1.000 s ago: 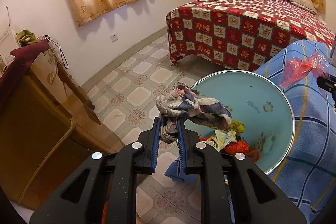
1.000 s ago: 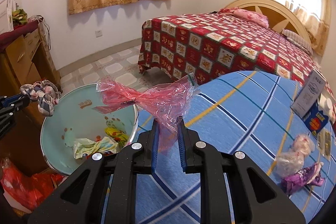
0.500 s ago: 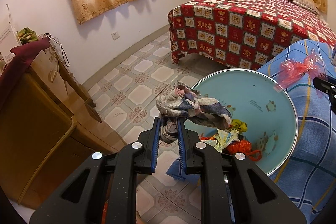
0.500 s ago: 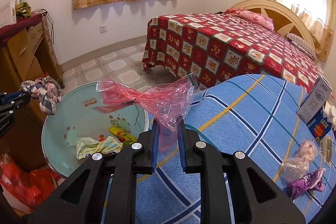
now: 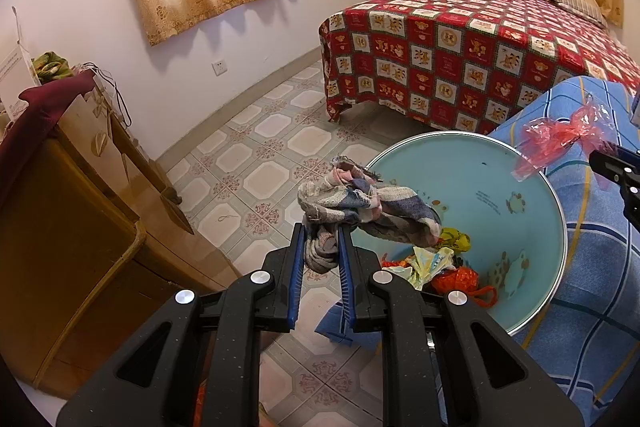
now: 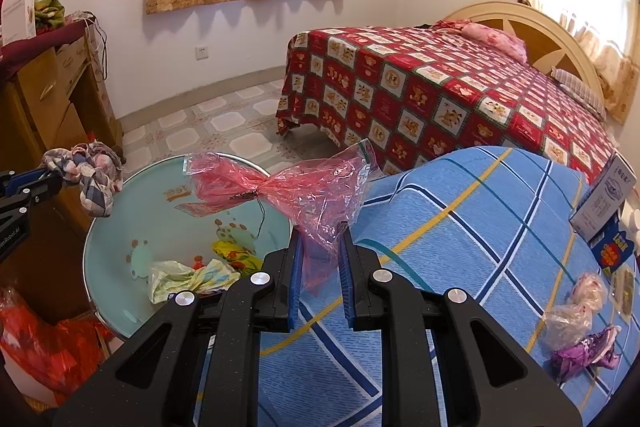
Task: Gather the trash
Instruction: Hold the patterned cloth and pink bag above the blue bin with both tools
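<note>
My left gripper (image 5: 321, 231) is shut on a crumpled checked cloth rag (image 5: 362, 209) that hangs over the near rim of a pale blue basin (image 5: 480, 179). Several wrappers (image 5: 434, 263) lie in the basin's bottom. In the right wrist view my right gripper (image 6: 320, 233) is shut on a crinkled red plastic bag (image 6: 280, 187), held above the blue checked bedspread (image 6: 460, 247) at the basin's (image 6: 120, 247) right edge. Each gripper shows in the other's view: the left one (image 6: 36, 181) with the rag (image 6: 90, 179), the right one (image 5: 616, 167) with the bag (image 5: 560, 139).
More wrappers, clear (image 6: 572, 311) and purple (image 6: 584, 351), lie on the blue bedspread beside small boxes (image 6: 604, 199). A bed with a red patterned cover (image 5: 460, 55) stands behind. A wooden cabinet (image 5: 68, 211) is at the left, with a red bag (image 6: 44, 343) at its foot and tiled floor (image 5: 260, 155) between.
The red bag in my right gripper has shifted a little toward the basin and now overlaps its rim. My left gripper with the rag has stayed put.
</note>
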